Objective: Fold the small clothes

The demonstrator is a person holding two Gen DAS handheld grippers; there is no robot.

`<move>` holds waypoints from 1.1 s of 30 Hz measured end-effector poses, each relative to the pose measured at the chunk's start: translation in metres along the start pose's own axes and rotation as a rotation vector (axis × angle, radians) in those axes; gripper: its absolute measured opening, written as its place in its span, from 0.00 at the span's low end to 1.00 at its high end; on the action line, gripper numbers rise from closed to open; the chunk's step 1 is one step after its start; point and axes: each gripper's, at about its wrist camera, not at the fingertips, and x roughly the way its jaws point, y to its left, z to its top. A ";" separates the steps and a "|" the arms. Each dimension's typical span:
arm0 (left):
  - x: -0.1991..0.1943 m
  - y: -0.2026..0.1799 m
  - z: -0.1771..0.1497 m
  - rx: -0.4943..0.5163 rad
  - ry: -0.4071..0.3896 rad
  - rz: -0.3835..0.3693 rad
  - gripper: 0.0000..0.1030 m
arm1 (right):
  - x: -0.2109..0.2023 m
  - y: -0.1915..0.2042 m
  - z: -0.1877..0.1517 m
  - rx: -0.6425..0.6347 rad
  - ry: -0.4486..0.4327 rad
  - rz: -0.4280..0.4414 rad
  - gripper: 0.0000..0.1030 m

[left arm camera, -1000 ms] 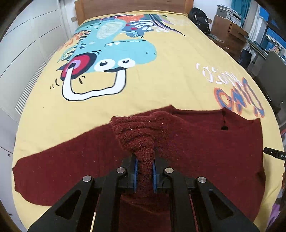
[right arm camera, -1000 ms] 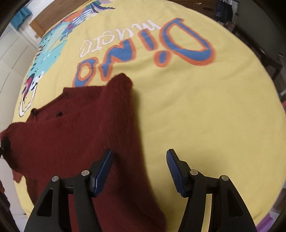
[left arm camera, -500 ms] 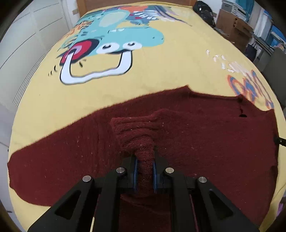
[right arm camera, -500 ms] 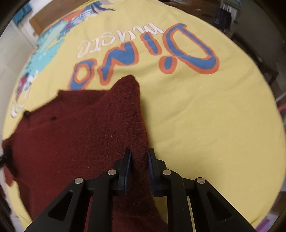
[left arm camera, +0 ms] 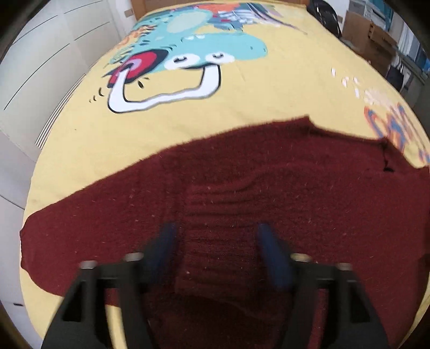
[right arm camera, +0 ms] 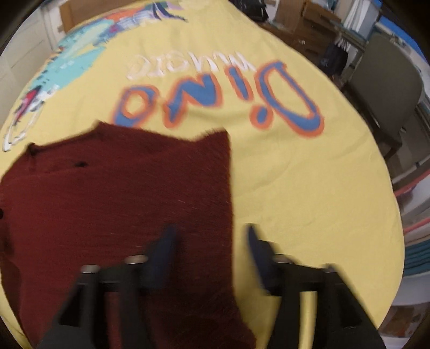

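Note:
A dark red knitted sweater (left arm camera: 242,193) lies spread on the yellow dinosaur bedspread (left arm camera: 242,107). Its ribbed cuff lies flat on the body between the jaws of my left gripper (left arm camera: 217,241), which is open and empty just above it. In the right wrist view the sweater (right arm camera: 121,193) fills the left half, with its right edge running down past my right gripper (right arm camera: 209,241). That gripper is open and empty, its left finger over the knit and its right finger over the bedspread (right arm camera: 309,188).
White cupboard doors (left arm camera: 40,67) stand left of the bed. Cardboard boxes (left arm camera: 371,37) and a black bag (left arm camera: 325,16) are at the far right. A grey chair (right arm camera: 389,91) stands by the bed's right side.
Both grippers have opened. The left one let go of the ribbed cuff, which now lies flat. The right one closed on the sweater's edge half a second ago and has released it.

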 end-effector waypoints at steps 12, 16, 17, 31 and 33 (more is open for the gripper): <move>-0.035 -0.057 -0.010 0.087 -0.163 -0.157 0.99 | -0.015 0.099 -0.013 -0.142 -0.099 0.094 1.00; -0.010 -0.073 -0.022 0.118 -0.119 -0.155 0.99 | 0.005 0.117 -0.031 -0.152 -0.076 0.096 1.00; -0.002 -0.077 -0.026 0.118 -0.102 -0.152 0.99 | 0.014 0.119 -0.036 -0.161 -0.065 0.081 1.00; 0.031 -0.045 -0.049 0.110 -0.078 -0.072 0.99 | 0.046 0.046 -0.050 -0.038 -0.022 0.038 0.99; 0.031 -0.045 -0.051 0.113 -0.085 -0.074 1.00 | 0.048 0.046 -0.053 -0.053 -0.026 0.046 1.00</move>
